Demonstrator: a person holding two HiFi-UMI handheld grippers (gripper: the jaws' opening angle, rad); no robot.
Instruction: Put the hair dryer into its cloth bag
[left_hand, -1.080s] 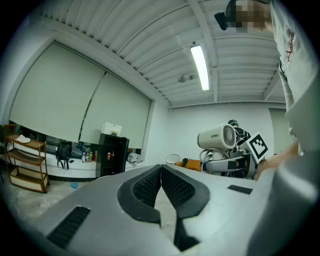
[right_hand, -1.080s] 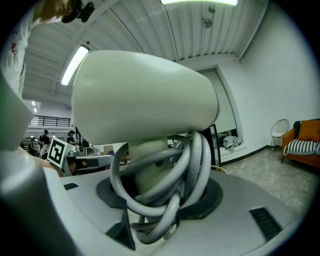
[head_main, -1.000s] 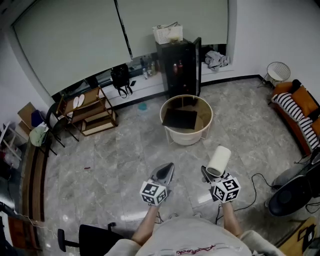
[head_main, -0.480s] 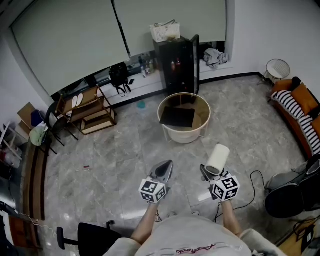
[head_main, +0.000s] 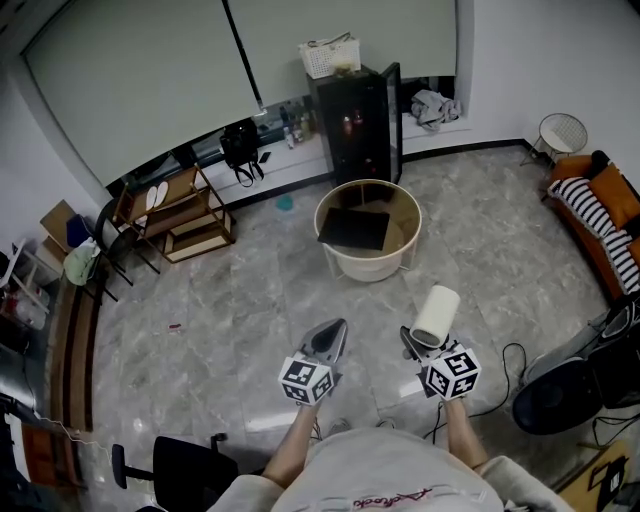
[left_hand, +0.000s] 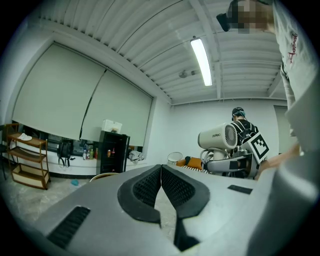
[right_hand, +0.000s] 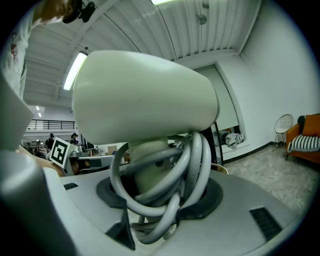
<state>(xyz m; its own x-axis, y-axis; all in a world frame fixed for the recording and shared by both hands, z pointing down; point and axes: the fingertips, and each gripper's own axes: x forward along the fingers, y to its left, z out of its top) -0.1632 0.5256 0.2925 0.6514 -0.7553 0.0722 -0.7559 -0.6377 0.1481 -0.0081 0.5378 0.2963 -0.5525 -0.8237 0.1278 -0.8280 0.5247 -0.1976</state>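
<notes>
Floor and furniture have slid a little in the head view since the earlier frame: the dark round base at lower right now sits further left and lower, and the sofa edge has drifted right. Both grippers keep the same spots in front of the person.

Right gripper (head_main: 414, 349) is clamped on the handle of the dryer (right_hand: 145, 95), with the cord (right_hand: 192, 165) wound in loops round that handle and pinched in with it. That keeps the cord from trailing while the dryer is carried. The pale barrel stands above the jaws and crosswise to them, so its weight rests straight over the grip rather than hanging to one side.

Left gripper (left_hand: 161, 169) has its jaws pressed together with nothing between them. It is held level beside the right one, near it but not touching, probably kept free for opening the bag.

Ahead on the floor stands a round counter (head_main: 368, 268) with a raised rim, and on it lies a flat dark thing (head_main: 353, 228) that is likely the bag. The dryer is well apart from it, with bare floor between, and both grippers point roughly toward it. By my judgement the task is in the carrying stage: the dryer is secured, and the bag has not yet been touched.
</notes>
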